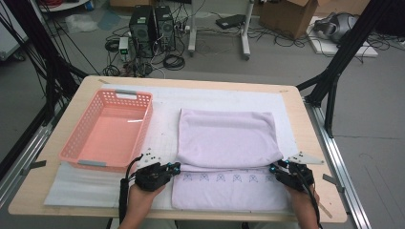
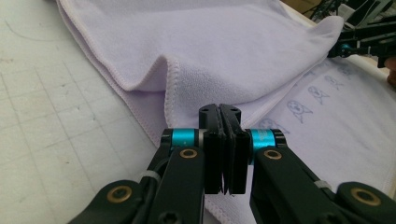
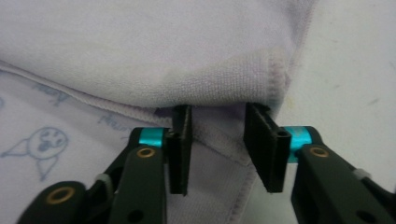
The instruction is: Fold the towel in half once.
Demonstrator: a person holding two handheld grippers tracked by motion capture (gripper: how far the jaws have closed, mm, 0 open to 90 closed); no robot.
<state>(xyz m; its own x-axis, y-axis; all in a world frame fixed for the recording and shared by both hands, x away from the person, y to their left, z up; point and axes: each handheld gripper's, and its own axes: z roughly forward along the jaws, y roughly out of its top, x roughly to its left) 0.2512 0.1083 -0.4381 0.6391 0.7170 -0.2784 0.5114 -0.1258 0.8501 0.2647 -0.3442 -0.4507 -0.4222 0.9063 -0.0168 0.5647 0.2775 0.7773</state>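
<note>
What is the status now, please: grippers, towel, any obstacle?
Left gripper shut, empty. Right gripper open at folded towel edge. Pink basket off left, nothing in way.

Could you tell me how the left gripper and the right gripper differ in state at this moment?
The left gripper has its jaws pressed together with no cloth between them; the right gripper has its jaws apart. The left sits at the towel's left folded corner, the right at its right folded corner. Both rest low at the towel's fold.

Black tool (image 2: 223,140) with cyan collars, brass rivets, white cable ties.
</note>
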